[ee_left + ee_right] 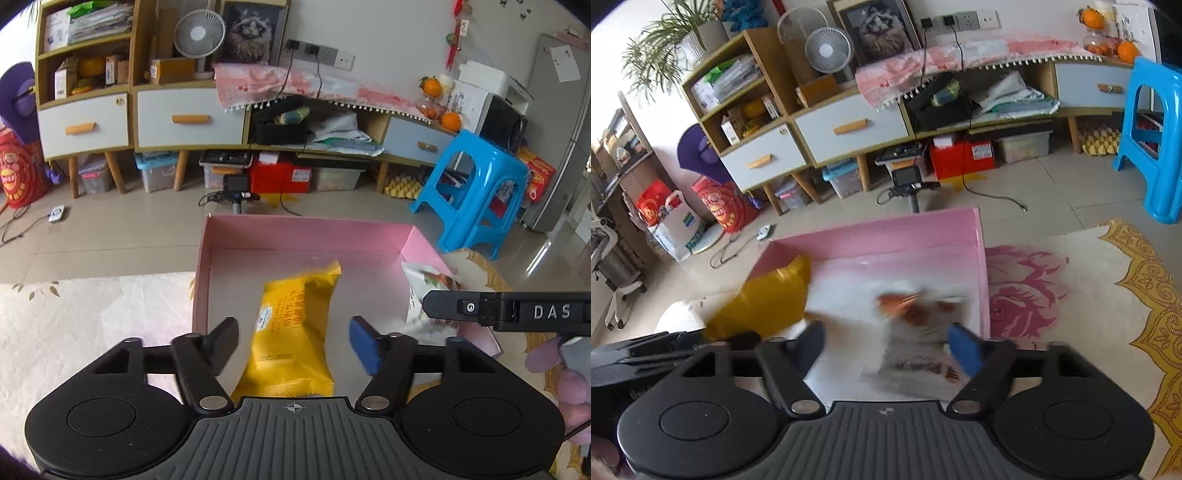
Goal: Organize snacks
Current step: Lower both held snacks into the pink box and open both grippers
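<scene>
A pink box (295, 232) stands open on the table. A yellow snack packet (295, 332) lies inside it, between the fingers of my open left gripper (293, 345), which touch nothing. A white snack packet with orange print (424, 291) lies at the box's right side. In the right wrist view the pink box (886, 236) holds the white packet (916, 332), blurred, between the fingers of my open right gripper (886, 349). The yellow packet (764, 299) shows at the left, blurred. The right gripper's body (517, 312) crosses the left wrist view.
The table has a cloth with a pink rose and gold border (1108, 295). Beyond are a tiled floor, a blue plastic stool (476, 188), a low cabinet with drawers (188, 118) and a small tripod (236, 192) near the box's far edge.
</scene>
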Tool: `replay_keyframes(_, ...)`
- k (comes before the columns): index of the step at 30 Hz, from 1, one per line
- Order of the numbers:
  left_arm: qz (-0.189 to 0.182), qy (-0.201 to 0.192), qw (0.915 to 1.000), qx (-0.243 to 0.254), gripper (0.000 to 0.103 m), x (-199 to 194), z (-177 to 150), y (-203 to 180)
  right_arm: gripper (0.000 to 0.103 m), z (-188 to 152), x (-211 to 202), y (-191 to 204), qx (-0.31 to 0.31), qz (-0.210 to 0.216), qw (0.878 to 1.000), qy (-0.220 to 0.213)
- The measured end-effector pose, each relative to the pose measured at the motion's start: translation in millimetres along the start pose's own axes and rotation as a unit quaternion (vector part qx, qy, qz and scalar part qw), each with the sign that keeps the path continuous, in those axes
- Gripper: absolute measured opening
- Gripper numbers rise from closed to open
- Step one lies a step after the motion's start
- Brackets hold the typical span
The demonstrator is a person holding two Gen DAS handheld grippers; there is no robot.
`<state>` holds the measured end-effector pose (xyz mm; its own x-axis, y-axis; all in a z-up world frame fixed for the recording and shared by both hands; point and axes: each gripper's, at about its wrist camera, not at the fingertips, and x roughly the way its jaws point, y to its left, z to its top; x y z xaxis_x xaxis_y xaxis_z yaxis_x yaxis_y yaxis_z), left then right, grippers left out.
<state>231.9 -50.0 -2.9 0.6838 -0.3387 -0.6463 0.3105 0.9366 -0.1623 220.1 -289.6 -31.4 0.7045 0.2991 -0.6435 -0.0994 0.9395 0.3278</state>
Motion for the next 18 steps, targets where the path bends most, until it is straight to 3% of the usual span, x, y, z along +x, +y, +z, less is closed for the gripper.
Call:
replay_keyframes(6,-0.002,0.000,1.0000,0.001,0.082,-11.6,-2.7,-2.2,0.072,3.9,-11.5,6.0,-0.010,-0.005,1.000,0.000)
replay_keyframes(18,-0.003,-0.005,1.0000,-0.002,0.090,-57.0,-20.5,0.9,0.079,-5.4,-51.9,20.9,-0.032,0.000,0.999,-0.015)
